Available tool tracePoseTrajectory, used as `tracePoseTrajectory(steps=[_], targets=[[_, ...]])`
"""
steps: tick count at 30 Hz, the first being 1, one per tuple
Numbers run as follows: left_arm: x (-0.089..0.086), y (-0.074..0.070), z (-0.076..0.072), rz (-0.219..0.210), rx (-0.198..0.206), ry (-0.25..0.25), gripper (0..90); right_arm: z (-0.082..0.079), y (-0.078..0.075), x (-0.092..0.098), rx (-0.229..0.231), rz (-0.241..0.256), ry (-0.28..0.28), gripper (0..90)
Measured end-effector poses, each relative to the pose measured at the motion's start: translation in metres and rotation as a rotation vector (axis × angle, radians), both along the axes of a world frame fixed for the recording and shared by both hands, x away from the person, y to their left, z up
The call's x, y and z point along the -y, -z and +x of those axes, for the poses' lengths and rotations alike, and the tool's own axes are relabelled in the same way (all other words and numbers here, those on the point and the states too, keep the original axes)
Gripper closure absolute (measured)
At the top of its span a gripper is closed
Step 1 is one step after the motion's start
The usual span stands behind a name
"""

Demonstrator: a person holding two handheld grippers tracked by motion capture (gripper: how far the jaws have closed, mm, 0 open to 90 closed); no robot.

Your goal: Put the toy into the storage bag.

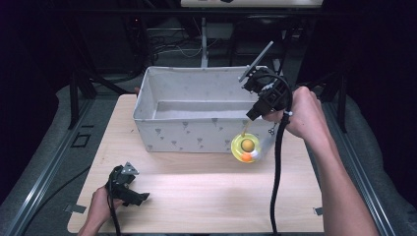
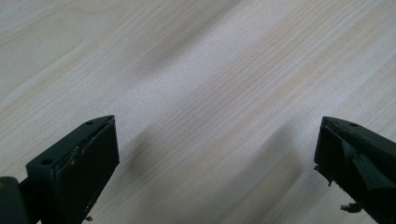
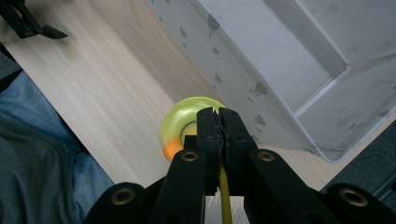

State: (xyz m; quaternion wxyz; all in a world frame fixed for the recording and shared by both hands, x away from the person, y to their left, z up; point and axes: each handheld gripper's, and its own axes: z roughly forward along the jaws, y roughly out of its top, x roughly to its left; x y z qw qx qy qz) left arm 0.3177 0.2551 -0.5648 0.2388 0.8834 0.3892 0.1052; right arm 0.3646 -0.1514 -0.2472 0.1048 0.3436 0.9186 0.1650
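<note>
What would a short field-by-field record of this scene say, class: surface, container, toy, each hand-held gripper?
Surface: light wooden table
Container: white fabric bin, open top, inside looks empty
Toy: yellow-green disc toy hanging on a yellow string, in front of the bin
Right hand-held gripper: shut on the string
Left hand-held gripper: open, holding nothing, low over the table

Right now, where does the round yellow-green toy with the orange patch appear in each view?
High view: the round yellow-green toy hangs right of centre, before the white fabric bin.
Left gripper view: not in it.
Right gripper view: centre, just beyond the right gripper.
Shared landmark: the white fabric bin.
</note>
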Motion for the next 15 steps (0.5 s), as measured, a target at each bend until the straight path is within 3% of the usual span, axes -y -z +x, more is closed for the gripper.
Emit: tracePoseTrajectory(steps=[7,15], targets=[[0.001,0.000,-0.001,0.000,0.006,0.004,0.1,0.004,-0.017,-0.003,0.005,-0.006,-0.007,88.2],[0.001,-0.001,-0.001,0.002,0.015,0.000,0.1,0.012,-0.026,-0.006,0.006,-0.017,-0.005,88.2]])
